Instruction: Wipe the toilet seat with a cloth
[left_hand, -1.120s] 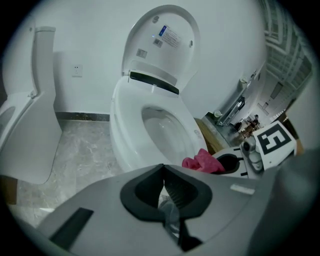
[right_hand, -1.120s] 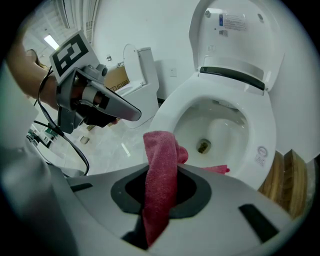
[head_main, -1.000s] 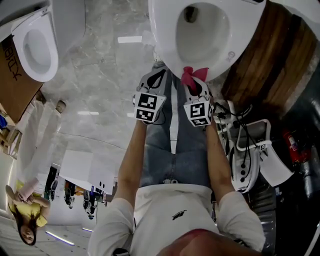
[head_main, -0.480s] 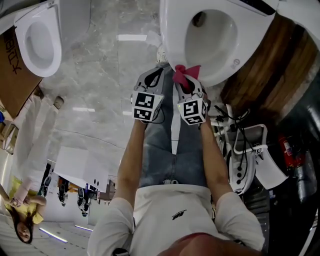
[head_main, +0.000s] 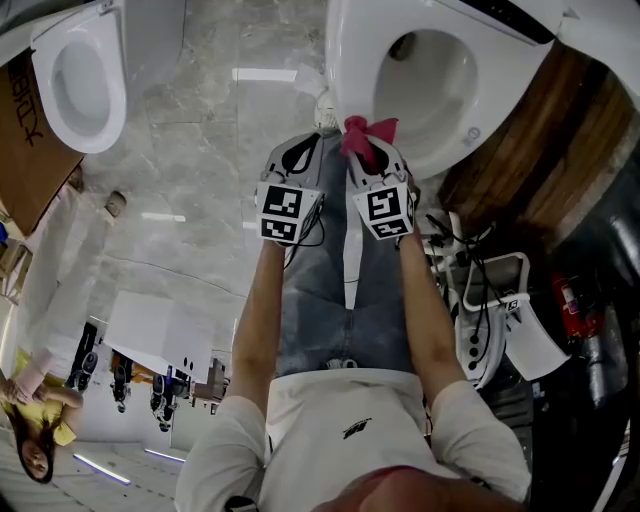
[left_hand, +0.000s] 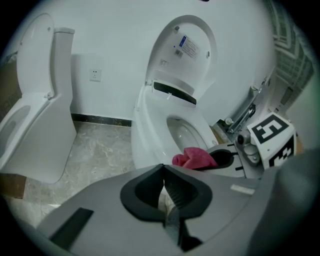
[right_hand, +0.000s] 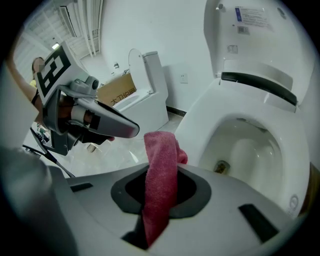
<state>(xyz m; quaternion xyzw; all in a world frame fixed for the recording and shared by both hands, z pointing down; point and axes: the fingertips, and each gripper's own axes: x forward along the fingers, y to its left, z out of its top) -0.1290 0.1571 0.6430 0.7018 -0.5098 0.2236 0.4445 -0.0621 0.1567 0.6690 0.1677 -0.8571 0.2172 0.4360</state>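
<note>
- A pink-red cloth (right_hand: 161, 185), soft and fuzzy like terry, is hanging folded into a narrow strip with its top end bunched up.
- The right gripper (head_main: 371, 163) is clamping this cloth between its jaws; the bunched end is sticking out past the jaw tips.
- The cloth is sitting just beside the front edge of the nearer toilet (head_main: 430, 75); whether it is touching the rim cannot be told.
- The left gripper (head_main: 304, 152) is hovering close beside the right one, its jaws pressed together with nothing between them.
- Counted: one cloth, two grippers, two toilets.
- The nearer toilet is white and glossy, with its lid (right_hand: 255, 35) standing raised and its bowl open.
- The second toilet (head_main: 78, 85), also white, is standing well apart to the left, next to a brown cardboard box (head_main: 22, 150).
- The floor (head_main: 200, 150) is glossy grey marbled tile, reflecting ceiling lights.
- A white wall (left_hand: 110, 45) with a socket is running behind both toilets, with a dark skirting strip at its base.
</note>
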